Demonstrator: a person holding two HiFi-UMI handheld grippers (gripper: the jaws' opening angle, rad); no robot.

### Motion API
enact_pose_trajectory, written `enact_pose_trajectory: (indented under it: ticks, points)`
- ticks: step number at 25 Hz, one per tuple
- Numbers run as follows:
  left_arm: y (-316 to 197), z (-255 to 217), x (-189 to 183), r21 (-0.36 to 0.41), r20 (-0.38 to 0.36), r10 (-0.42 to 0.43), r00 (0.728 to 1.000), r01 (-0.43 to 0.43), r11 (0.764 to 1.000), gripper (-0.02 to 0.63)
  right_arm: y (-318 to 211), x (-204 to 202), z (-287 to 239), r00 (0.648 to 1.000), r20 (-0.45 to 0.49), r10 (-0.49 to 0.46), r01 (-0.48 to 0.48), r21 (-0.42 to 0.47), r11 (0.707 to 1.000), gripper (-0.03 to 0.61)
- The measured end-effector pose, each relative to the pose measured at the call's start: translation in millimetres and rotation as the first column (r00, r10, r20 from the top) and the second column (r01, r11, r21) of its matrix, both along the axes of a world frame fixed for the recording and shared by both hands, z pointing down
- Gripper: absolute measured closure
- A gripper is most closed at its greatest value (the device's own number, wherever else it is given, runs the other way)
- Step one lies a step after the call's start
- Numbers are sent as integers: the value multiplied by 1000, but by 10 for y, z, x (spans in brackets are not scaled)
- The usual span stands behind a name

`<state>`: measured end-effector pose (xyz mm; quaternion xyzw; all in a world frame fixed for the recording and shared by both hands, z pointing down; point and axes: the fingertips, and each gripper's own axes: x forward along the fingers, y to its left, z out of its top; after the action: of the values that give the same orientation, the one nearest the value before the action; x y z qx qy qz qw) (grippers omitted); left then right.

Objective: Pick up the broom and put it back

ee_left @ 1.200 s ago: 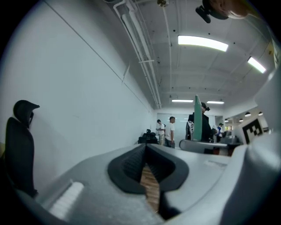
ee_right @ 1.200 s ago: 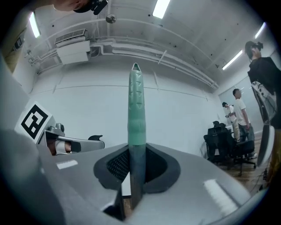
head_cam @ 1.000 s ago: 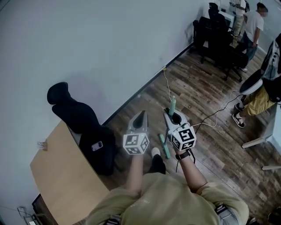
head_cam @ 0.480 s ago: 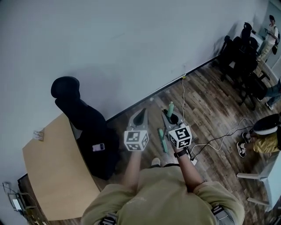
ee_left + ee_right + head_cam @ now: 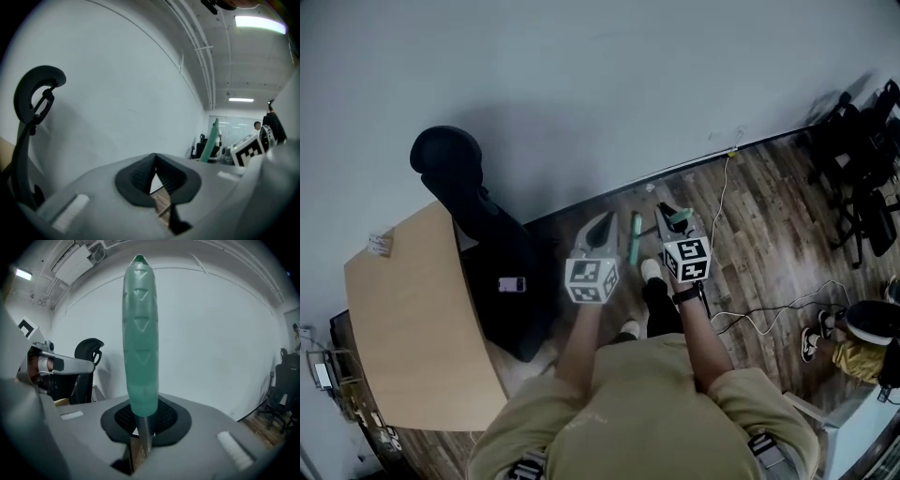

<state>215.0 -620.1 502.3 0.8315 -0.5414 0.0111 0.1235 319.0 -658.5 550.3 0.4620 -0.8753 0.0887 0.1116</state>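
Observation:
The broom's green grip (image 5: 140,343) stands upright on a thin metal shaft, with my right gripper (image 5: 142,422) shut on that shaft just below the grip. From the head view, the right gripper (image 5: 673,217) is held out toward the white wall, the grip's top (image 5: 680,218) showing at its jaws. A lower green part of the broom (image 5: 635,239) shows beneath, between the two grippers. My left gripper (image 5: 600,228) is level beside it, shut with nothing in it. In the left gripper view its pads (image 5: 155,159) meet at the tips, and the broom (image 5: 213,140) stands to the right.
A black office chair (image 5: 478,225) stands at the left against the wall, with a phone (image 5: 511,284) on its seat. A wooden desk (image 5: 403,328) lies beside it. A white cable (image 5: 750,314) runs over the wood floor. Black chairs (image 5: 862,169) stand far right.
Both grippers have swung left along the wall, the broom still in the right one. The office chair and desk are now closer; the far chairs and people have slid toward the right edge.

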Motion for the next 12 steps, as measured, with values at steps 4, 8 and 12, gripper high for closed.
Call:
enact_pose_trajectory:
  ticks: [4, 8, 12]
  points:
    - [-429, 249, -150, -38, 13, -52, 999, 52, 998, 612, -505, -201, 253, 998, -13, -57, 57, -38, 998, 543]
    - [-900, 503, -170, -92, 28, -92, 995, 94, 991, 612, -929, -292, 584, 993, -15, -115, 113, -111, 987, 543]
    - [-1387, 761, -188, -150, 30, -130, 991, 133, 980, 612, -1304, -408, 914, 983, -18, -184, 178, -175, 968, 541]
